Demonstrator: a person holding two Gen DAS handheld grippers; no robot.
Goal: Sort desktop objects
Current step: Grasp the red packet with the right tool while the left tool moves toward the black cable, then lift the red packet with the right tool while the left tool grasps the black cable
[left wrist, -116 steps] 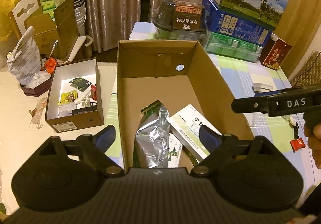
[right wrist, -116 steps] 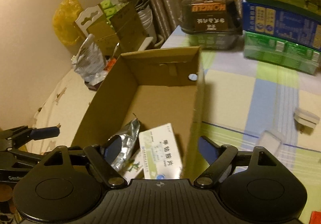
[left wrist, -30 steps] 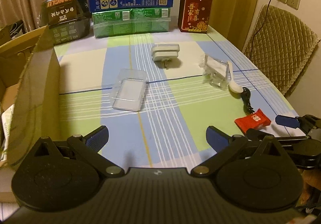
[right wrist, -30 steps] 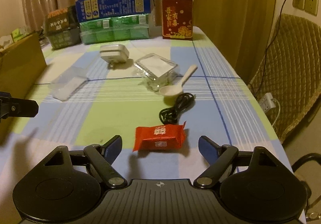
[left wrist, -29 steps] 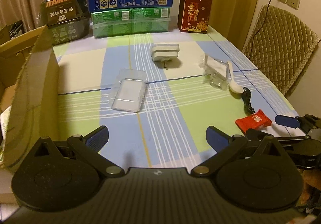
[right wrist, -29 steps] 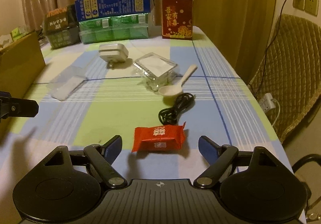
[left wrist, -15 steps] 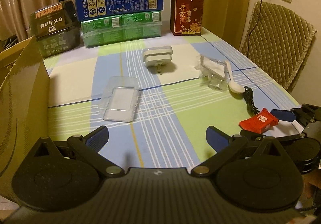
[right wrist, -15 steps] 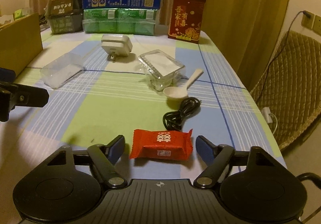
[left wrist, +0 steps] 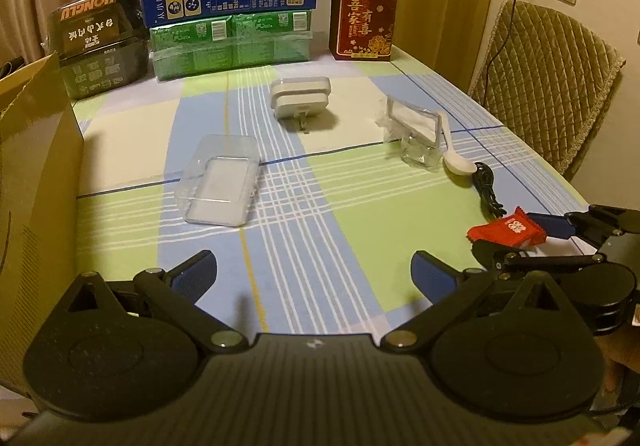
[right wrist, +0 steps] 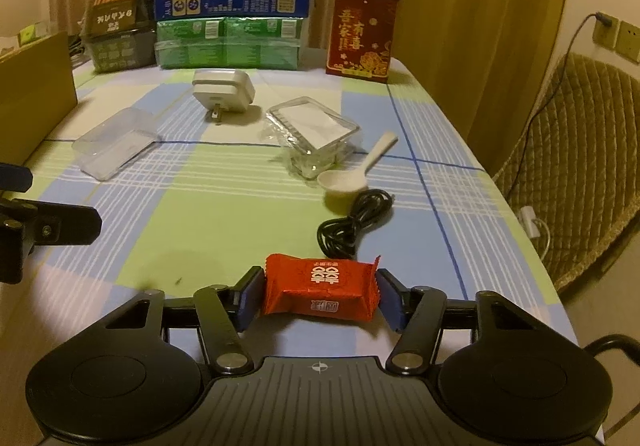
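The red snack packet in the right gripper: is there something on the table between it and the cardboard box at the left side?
Nothing visible blocks it. The right gripper holds the red snack packet at the table's near edge. The cardboard box is far left. The clear lid lies flat nearby, and the open left gripper hovers between them.

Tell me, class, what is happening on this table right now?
A person is sorting table clutter with two handheld claws. The right claw has its pads against both ends of a red snack packet near the table's front edge. The left claw is open and empty. A black cable, white spoon and clear containers wait on the checked cloth.
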